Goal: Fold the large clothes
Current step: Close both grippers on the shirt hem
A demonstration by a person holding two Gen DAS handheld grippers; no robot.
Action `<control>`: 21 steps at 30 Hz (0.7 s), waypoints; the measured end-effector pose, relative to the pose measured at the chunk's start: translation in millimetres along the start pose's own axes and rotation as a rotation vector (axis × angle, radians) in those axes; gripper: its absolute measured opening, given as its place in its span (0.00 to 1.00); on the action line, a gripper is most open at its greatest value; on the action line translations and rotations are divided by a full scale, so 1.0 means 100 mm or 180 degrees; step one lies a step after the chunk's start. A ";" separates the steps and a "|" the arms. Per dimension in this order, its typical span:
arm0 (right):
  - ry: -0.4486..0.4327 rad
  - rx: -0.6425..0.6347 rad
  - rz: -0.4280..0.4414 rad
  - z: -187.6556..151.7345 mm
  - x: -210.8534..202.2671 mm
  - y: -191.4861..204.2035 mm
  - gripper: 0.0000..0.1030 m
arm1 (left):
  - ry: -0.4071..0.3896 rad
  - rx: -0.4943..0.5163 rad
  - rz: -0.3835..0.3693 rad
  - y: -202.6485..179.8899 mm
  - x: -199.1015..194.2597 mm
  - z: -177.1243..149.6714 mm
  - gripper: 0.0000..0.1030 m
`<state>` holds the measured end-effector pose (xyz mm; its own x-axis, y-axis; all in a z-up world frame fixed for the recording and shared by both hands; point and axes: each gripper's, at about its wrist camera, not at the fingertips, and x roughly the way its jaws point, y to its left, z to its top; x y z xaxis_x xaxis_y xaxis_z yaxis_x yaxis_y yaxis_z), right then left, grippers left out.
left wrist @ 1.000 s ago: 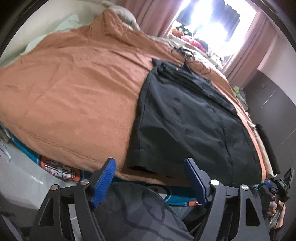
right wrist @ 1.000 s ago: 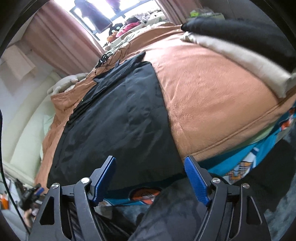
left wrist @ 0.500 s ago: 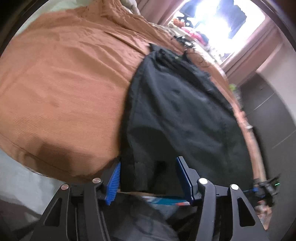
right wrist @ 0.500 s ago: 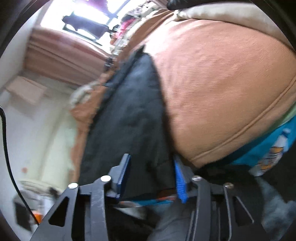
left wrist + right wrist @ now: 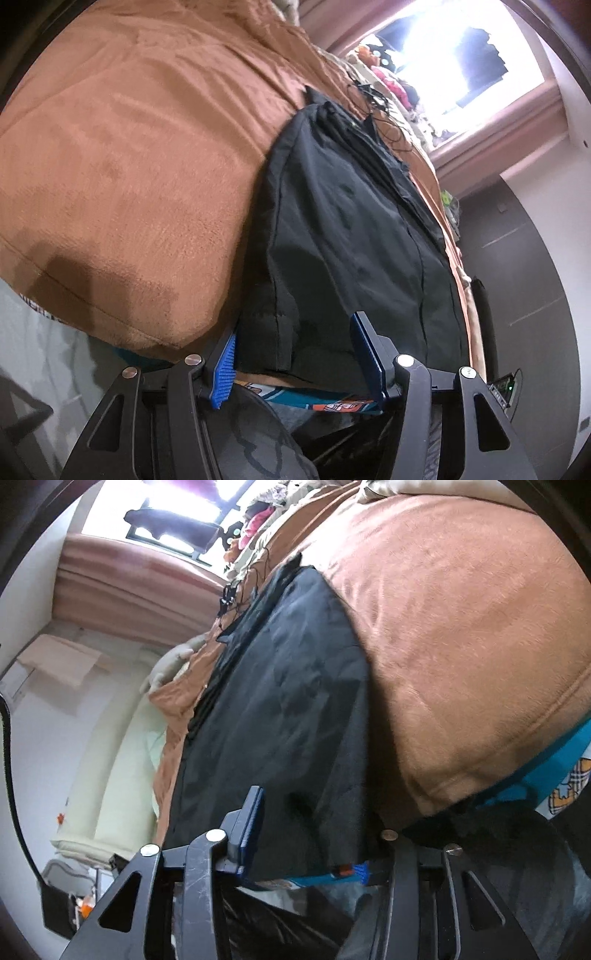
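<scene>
Both grippers are sitting lower and closer to the bed's near edge than a second ago, when they were hovering wide and clear of the cloth; now the hem of the black garment (image 5: 351,236) is lying between each pair of jaws.

On the left, the brown blanket (image 5: 129,155) is covering the bed and drooping over its edge. The garment is lying flat on the blanket, running from the near edge toward the bright window (image 5: 461,55), with its hem hanging slightly over a teal patterned sheet (image 5: 325,402).

The left gripper (image 5: 295,363) is standing at middling width, astride the garment's near left corner. Its blue pads are sitting at either side of the hem, the right one overlapping the fabric, but whether they are pressing on it cannot be told.

In the right wrist view, the garment (image 5: 280,709) is filling the middle, with the blanket (image 5: 461,646) bulging to its right and the sheet (image 5: 554,768) showing beneath it. The right gripper (image 5: 306,838) is narrowing, its jaws closing on the garment's near right corner. The left finger (image 5: 251,823) is lying against the fabric, while the right one is mostly hiding under the cloth, only a blue tip peeking out below the hem. A pale mattress (image 5: 118,768) is leaning at the far left.
</scene>
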<state>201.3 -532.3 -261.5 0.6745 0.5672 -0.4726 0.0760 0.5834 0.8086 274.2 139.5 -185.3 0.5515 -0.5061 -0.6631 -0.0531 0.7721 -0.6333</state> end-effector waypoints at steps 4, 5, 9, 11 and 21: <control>-0.0099 0.0105 0.0002 0.07 -0.05 0.00 0.07 | -0.0023 -0.0079 0.0005 0.01 0.10 0.04 0.47; -0.0163 0.0122 -0.0008 0.09 -0.08 0.00 0.05 | -0.0040 -0.0104 0.0016 0.01 0.12 0.04 0.44; -0.0387 0.0133 0.0062 0.14 -0.28 0.09 0.04 | -0.0086 -0.0176 0.0127 0.05 0.15 0.03 0.12; -0.0417 0.0059 0.0046 0.14 -0.34 0.18 0.04 | -0.0149 -0.0245 0.0027 0.09 0.09 0.02 0.06; -0.0619 -0.0146 0.0201 0.11 -0.62 0.60 0.03 | -0.0527 -0.0327 -0.0405 -0.02 -0.42 -0.02 0.01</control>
<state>172.1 -538.1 -179.9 0.8063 0.4831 -0.3413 -0.0014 0.5786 0.8156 248.9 158.8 -157.2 0.6877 -0.5204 -0.5062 -0.0541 0.6586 -0.7506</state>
